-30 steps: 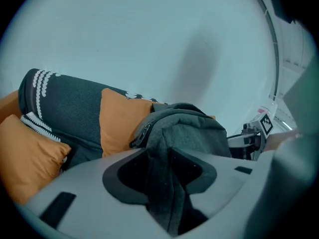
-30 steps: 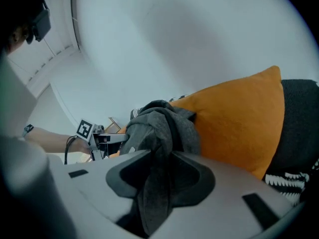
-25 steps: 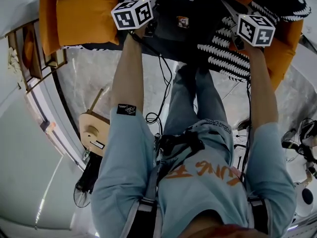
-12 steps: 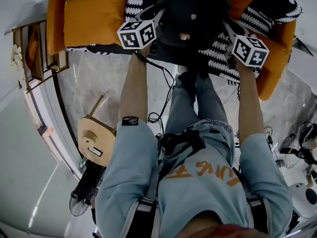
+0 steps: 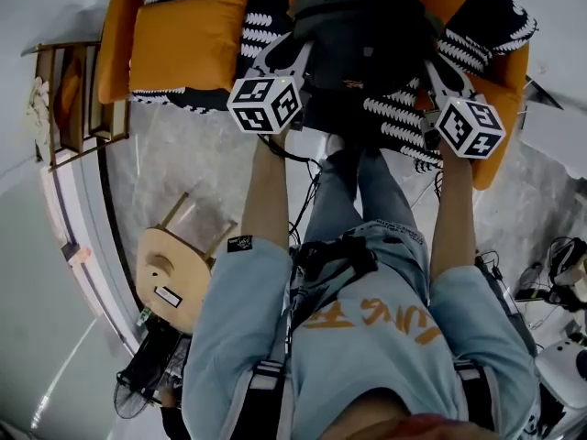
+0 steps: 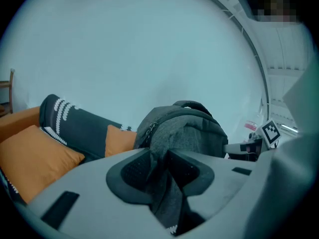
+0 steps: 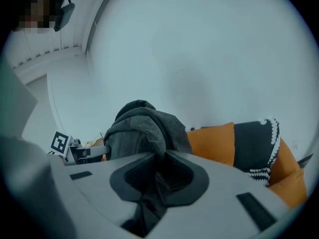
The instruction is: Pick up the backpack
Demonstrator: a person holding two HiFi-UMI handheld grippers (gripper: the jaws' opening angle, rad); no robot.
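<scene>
A dark grey backpack hangs in front of the orange sofa, held between both grippers. My left gripper is shut on a fold of fabric on the bag's left side; the left gripper view shows the backpack bunched between the pads. My right gripper is shut on the bag's right side, with grey backpack cloth squeezed between its pads. Both sets of jaws have just been closing on the fabric. Each gripper view shows the other gripper past the bag.
An orange cushion and a black-and-white patterned throw lie on the sofa. A wooden stool stands at the left by my legs, a wooden rack further left. Cables trail over the floor. A pale wall rises behind the sofa.
Both grippers have risen and drawn back toward me, carrying the backpack up off the sofa seat. The bag now hangs upright between them.
</scene>
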